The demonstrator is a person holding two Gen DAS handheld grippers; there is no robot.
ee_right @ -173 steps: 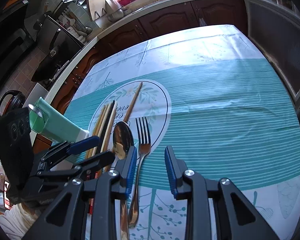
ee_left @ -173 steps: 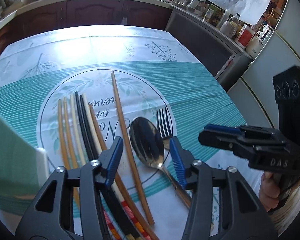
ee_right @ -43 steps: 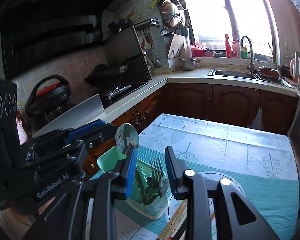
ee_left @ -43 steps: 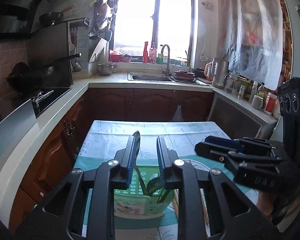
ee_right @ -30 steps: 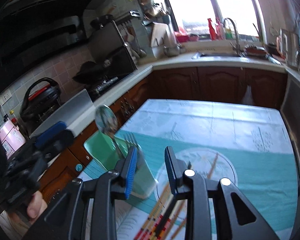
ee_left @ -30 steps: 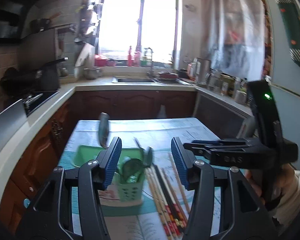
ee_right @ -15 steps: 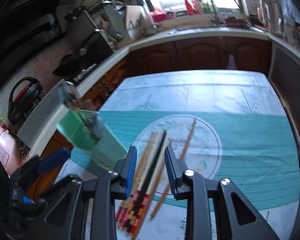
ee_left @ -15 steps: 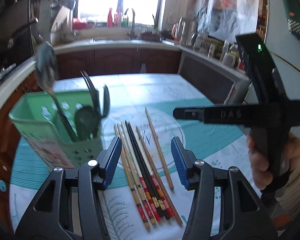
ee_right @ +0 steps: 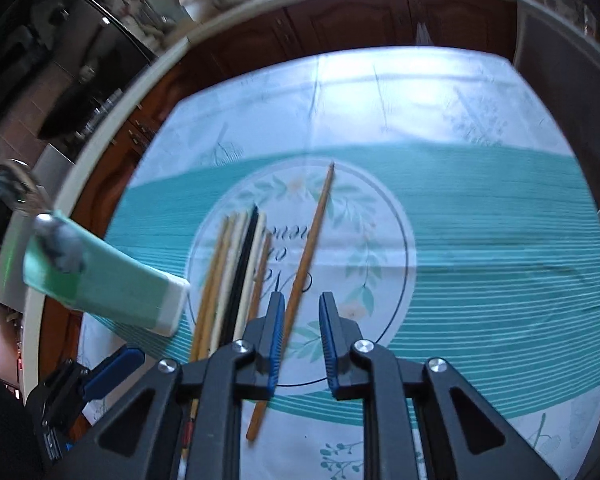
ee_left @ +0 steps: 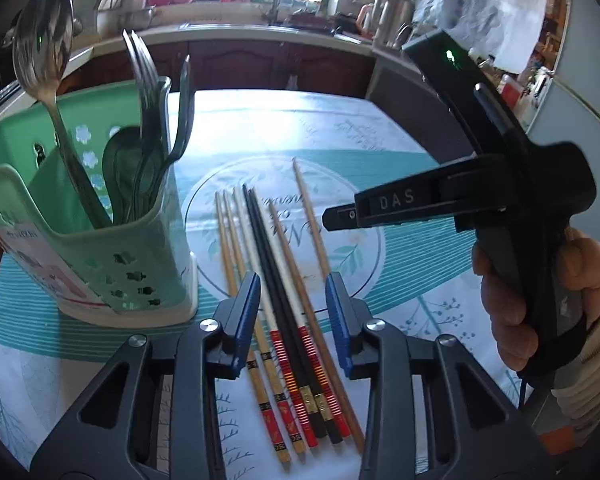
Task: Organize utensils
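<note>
chopstick bundle: I see mixed wooden, white and black chopsticks (ee_left: 278,280) lying flat on the teal-and-white printed tablecloth (ee_left: 400,264), just right of the holder. Long axes run near-to-far, thin tips pointing at the far counter, red-banded butts toward me.
stray stick: one plain brown wooden chopstick (ee_right: 304,276) lies slightly apart on the right of the bundle, tip leaning far-right, same general axis.
holder: pale green perforated plastic utensil holder (ee_left: 112,248) stands upright on the cloth; steel spoon (ee_left: 44,44) and forks (ee_left: 140,64) inside, heads up.
left gripper (ee_left: 294,310): blue-padded jaws closing, straddling the bundle's middle from above, pads not on anything I can see.
right gripper (ee_right: 300,336): jaws closing, stray stick passes between them by the left pad; contact I can't confirm. The person's hand (ee_left: 540,300) holds its handle.
vs half a second ago: both grippers are lower and pitched further down, both gaps are narrower. Chopsticks and holder haven't moved.
vs start: spoon and fork lay on the cloth by the chopsticks; now in the holder.
</note>
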